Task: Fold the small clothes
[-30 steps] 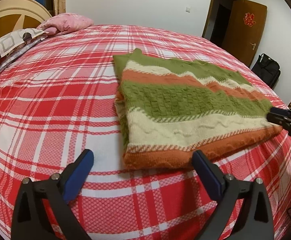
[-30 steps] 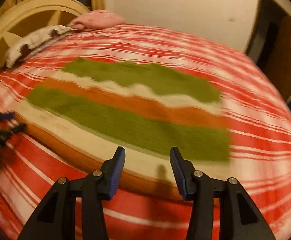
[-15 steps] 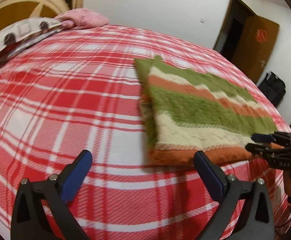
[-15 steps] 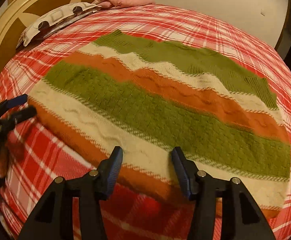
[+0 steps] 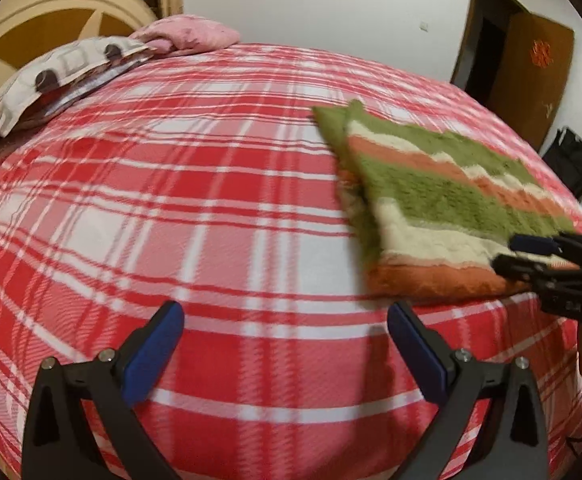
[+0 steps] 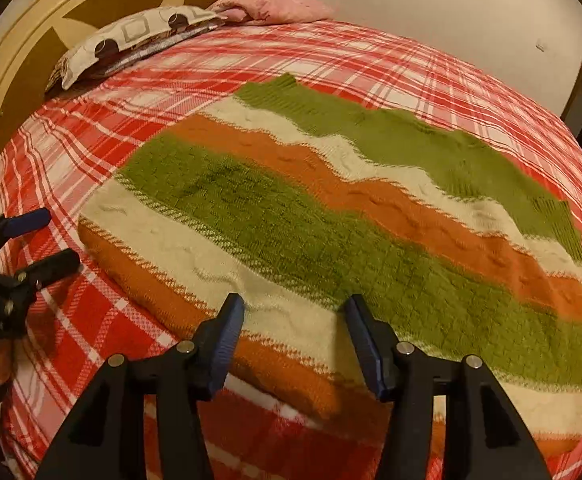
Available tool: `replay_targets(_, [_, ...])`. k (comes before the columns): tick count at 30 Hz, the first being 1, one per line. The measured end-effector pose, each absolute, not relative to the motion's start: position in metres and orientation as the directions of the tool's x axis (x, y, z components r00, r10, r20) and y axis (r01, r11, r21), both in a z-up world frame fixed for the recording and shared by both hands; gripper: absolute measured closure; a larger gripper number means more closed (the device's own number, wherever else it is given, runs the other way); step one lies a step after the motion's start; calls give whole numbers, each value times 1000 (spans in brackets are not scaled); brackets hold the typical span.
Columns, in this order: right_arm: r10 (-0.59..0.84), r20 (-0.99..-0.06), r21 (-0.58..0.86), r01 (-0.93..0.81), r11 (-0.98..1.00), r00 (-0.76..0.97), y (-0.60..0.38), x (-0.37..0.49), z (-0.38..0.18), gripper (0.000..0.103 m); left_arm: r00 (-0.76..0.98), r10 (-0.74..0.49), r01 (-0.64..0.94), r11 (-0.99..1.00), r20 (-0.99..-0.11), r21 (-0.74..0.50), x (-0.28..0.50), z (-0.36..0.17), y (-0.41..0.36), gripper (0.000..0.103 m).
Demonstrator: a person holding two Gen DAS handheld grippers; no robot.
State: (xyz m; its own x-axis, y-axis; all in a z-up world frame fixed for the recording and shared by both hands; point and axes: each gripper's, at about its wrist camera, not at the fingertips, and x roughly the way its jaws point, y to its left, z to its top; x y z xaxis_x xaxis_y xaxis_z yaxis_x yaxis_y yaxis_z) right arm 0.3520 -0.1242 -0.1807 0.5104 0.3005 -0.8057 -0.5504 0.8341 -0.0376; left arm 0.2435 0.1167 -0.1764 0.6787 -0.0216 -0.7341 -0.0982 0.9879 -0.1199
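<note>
Sweater [image 6: 331, 232], the striped knit in green, cream and orange, lay flat and already doubled over on the red plaid bed [image 5: 171, 200], toward the bed's right side as the left wrist view had it, its orange hem facing the near edge. A second before, the left tongs [image 5: 287, 352] had looked straight at that hem; now the sweater sat well off to the right of their view and only bare plaid lay between the blue pads, so the left hand had drifted sideways away from the garment. Those tongs stood wide apart and held nothing. The right tongs [image 6: 295, 336], meanwhile, had come in closer and lower over the sweater: where they earlier framed the whole piece from a distance, they now hung just above the cream and orange bands near the hem, with the knit filling most of the right wrist view. Their pads were apart, a little wider than a second ago, and not pressing on the cloth. In the left wrist view they showed at the far right, tips over the hem corner. Pillows [image 5: 75, 68] and a pink bundle [image 5: 191, 36] rested at the headboard [image 6: 91, 20], well apart from the work. Judging by this, one fold looked finished and the hands seemed to be taking new positions, the right nearest a fresh hold on the hem, the left perhaps heading for the sweater's other end.
</note>
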Motion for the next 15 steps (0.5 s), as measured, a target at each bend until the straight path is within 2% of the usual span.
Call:
replay_targets(4, [333,-755,-114,-613,781,564,-99,324,-163,49,676,11,-161,978,-736,-133,246,-175,145,0])
replay_targets(9, [355,-720,-230,-687,689,597,-50,287,-159,49,676,2,-243,945,-737,-221,247,-173,186,0])
replay_targets(15, [278,-663,-455,-669,588,695,10,269,-184,49,676,-90,-236,914,-731,-330,254,-171,219,0])
